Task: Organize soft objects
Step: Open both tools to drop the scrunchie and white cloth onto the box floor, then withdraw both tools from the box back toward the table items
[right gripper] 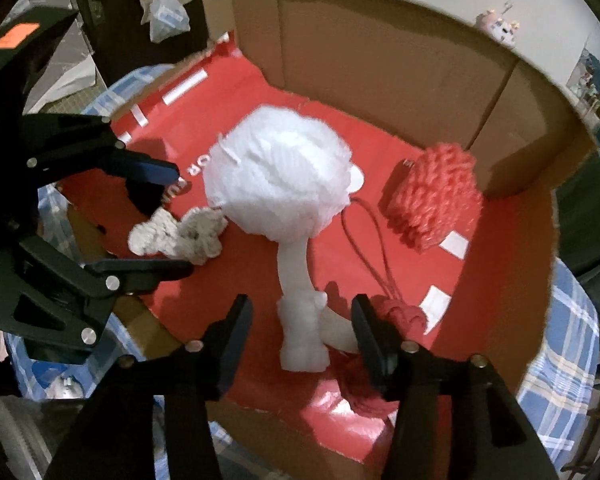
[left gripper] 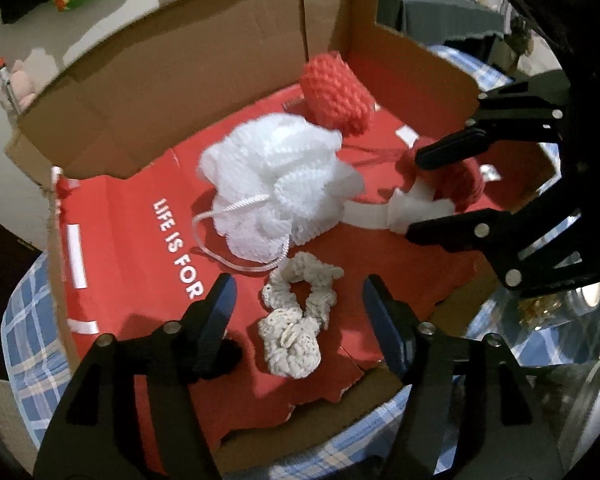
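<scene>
Box floor (left gripper: 140, 240): red, white lettering and white bars — brown cardboard walls
Mesh puff (left gripper: 276, 184): white, beyond the left fingers (left gripper: 220, 300)
Scrunchie (left gripper: 296, 320): cream, between those fingers
Knit piece (right gripper: 432, 204): red
Handle (right gripper: 300, 320): white — between the right fingers (right gripper: 236, 332)
Cloth under box (left gripper: 24, 340): blue-and-white plaid

Blue plaid cloth (left gripper: 28, 332) — open cardboard box (left gripper: 148, 80) on top.

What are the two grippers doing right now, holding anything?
Left gripper: open, holding nothing; the cream scrunchie lies below it.
Right gripper: open, holding nothing; the white handle sits between its jaws.
</scene>
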Motion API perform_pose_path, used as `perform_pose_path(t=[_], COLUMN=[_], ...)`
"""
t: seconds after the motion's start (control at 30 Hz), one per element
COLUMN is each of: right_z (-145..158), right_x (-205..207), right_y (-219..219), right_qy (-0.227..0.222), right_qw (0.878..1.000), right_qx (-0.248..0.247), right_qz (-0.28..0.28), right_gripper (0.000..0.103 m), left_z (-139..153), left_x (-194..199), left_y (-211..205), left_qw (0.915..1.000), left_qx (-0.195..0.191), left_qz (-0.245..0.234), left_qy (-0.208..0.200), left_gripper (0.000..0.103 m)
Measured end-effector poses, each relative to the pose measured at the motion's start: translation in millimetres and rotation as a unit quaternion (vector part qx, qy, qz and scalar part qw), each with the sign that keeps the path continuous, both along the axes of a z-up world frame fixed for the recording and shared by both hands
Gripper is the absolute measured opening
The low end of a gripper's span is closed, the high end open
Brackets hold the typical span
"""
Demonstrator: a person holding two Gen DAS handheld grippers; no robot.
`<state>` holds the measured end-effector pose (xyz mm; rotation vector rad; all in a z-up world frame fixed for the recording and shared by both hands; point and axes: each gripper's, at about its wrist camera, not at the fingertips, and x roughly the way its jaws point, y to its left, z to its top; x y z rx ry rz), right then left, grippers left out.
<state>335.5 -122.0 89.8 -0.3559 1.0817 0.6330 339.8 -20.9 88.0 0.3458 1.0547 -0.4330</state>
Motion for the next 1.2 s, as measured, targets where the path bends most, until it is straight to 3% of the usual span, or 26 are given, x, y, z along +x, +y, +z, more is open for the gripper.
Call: perform_pose_path(t=[0.13, 0.23, 0.3, 0.53, 0.67, 0.83, 1.2], right_z=[20, 41, 54, 104, 132, 152, 141], right_x=[-12, -25, -34, -80, -120, -173, -265], right_y=[-9, -16, -17, -35, -46, -54, -59], right_qy=[-0.02, -0.04, -0.053, -0.122, -0.184, -0.246, -0.31], right_qw=[1.0, 0.999, 0.998, 0.988, 0.974, 0.957, 0.929], right_qx=[0.015, 0.03, 0.039, 0.076, 0.098, 0.118, 0.148], right_qz=[-0.011, -0.021, -0.027, -0.061, -0.084, -0.1, -0.139], right_gripper=[0.066, 0.074, 0.076, 0.091, 0.101, 0.103, 0.103], left_z=[20, 37, 47, 85, 109, 129, 126], left_x=[-17, -32, -41, -89, -127, -178, -251], left_y=[4, 9, 12, 15, 24, 31, 38], left_qw=[0.9996, 0.9983, 0.9969, 0.9875, 0.9758, 0.9546, 0.9302], left_qx=[-0.02, -0.035, -0.046, -0.084, -0.122, -0.151, -0.19], left_qz=[0.007, 0.011, 0.012, 0.025, 0.034, 0.049, 0.083], left_qy=[-0.02, -0.045, -0.063, -0.131, -0.178, -0.252, -0.303], left_gripper=[0.066, 0.075, 0.075, 0.079, 0.092, 0.096, 0.098])
